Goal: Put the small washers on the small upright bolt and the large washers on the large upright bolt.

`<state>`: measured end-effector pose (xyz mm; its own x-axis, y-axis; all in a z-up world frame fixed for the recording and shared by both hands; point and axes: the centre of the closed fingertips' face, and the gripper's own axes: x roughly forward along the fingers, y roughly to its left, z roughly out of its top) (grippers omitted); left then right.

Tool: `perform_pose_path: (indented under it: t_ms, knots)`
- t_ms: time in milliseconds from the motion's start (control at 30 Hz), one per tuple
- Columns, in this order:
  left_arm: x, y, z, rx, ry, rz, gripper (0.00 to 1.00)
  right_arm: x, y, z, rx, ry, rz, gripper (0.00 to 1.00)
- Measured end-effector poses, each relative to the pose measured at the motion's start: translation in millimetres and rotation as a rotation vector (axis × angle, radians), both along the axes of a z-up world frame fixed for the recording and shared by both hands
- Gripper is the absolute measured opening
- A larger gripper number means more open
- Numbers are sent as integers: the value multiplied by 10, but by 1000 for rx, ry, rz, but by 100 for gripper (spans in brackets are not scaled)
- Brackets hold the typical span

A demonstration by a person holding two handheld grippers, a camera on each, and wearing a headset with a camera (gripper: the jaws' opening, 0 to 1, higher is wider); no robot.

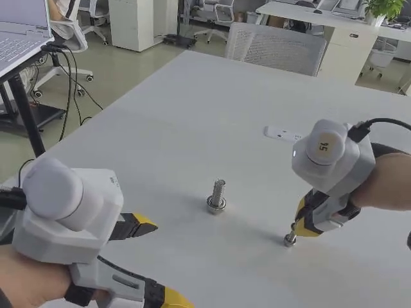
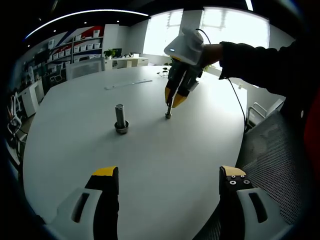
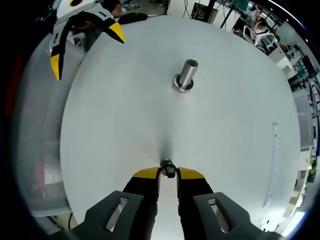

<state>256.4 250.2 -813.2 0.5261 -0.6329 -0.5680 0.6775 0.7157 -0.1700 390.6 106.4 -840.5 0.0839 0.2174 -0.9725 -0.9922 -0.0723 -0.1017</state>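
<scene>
Overhead, a wide white table (image 1: 192, 115) is seen. At its near left, the left gripper (image 1: 164, 262) is held with its jaws spread wide and nothing between them. At the right, the right gripper (image 1: 298, 226), marked with the number 15, is pointed down, its jaws drawn in on the top of the small bolt (image 1: 290, 240). Between the grippers, the large bolt (image 1: 218, 191) is stood upright, ringed by a metal collar (image 1: 216, 206) at its foot. A white strip (image 1: 282, 134) is laid farther off; its markings cannot be read.

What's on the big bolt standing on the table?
A washer rings the foot of the large bolt. How many are stacked is too small to tell; its base is covered.
</scene>
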Motion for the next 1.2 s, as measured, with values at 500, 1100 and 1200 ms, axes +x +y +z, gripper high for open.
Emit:
perform_pose_path:
  t_ms: [500,1100,1200]
  knots:
    - [-32,11,-14,3,5,3,82,-25,-1,-220,-9,31,-13,14]
    - [-50,3,-18,6,7,1,82,-57,-4,-247,14,35,-42,21]
    - [-51,4,-19,6,7,1,82,-52,-8,-239,27,32,-55,25]
